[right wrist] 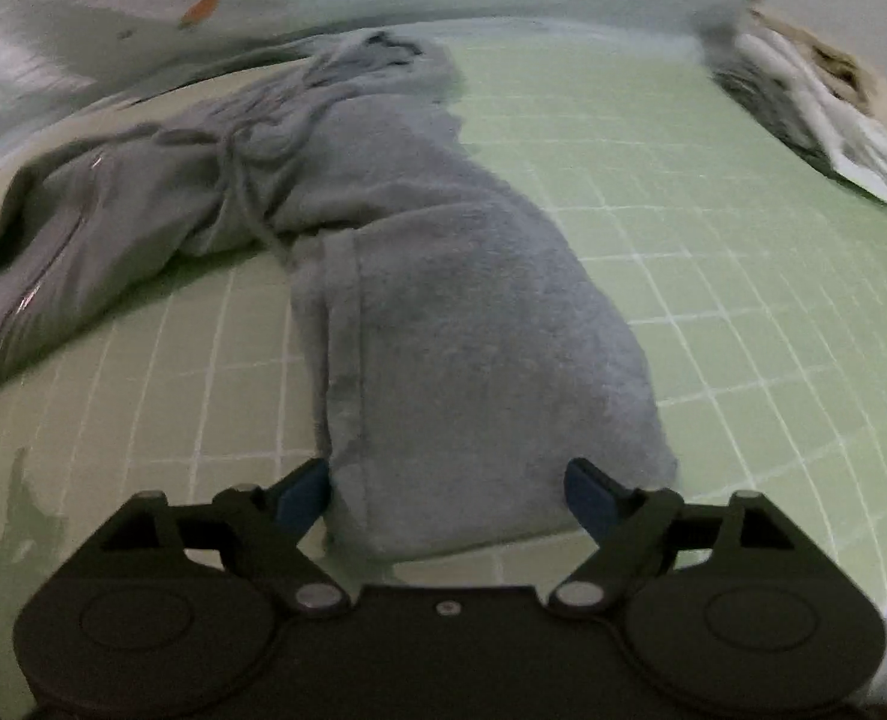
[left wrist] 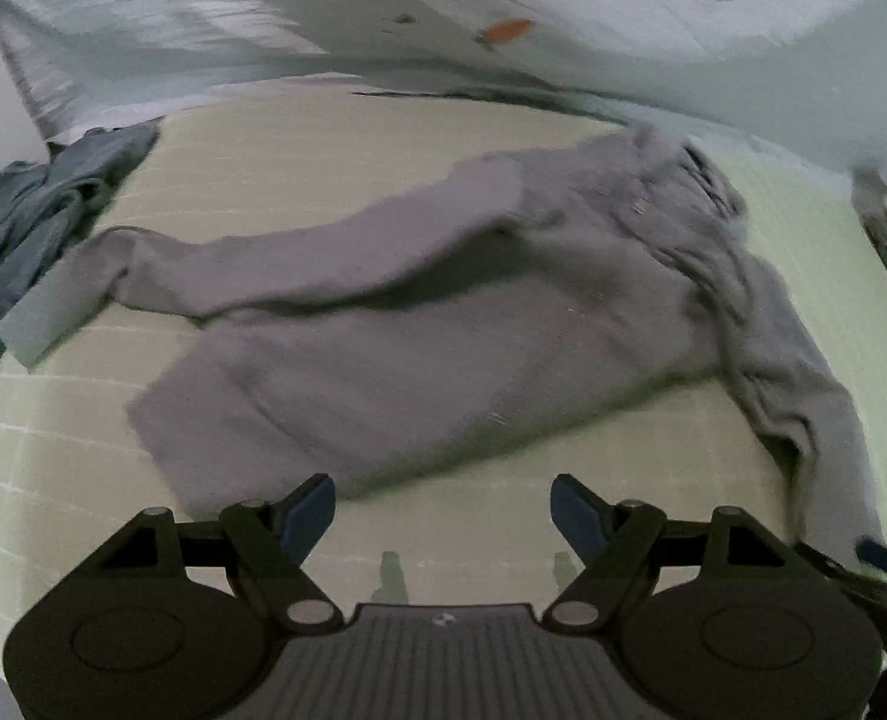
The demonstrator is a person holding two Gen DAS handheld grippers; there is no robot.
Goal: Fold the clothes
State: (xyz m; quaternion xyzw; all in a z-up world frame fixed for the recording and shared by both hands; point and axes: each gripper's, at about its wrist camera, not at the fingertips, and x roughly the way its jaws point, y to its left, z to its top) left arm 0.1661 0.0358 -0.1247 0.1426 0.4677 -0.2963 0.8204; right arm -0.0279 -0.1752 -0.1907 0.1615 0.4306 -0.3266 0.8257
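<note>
A grey hoodie [left wrist: 443,324] lies spread on the green mat [left wrist: 83,468]. Both the left gripper [left wrist: 442,510] and the right gripper [right wrist: 446,492] are spread wide, grasping nothing; the right straddles a sleeve [right wrist: 473,360].

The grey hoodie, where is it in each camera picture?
Left wrist: the grey hoodie lies spread across the middle, ahead of the open left hand-held gripper.
Right wrist: its sleeve runs from the centre to the open right hand-held gripper.
Shared landmark: the green grid mat.
</note>
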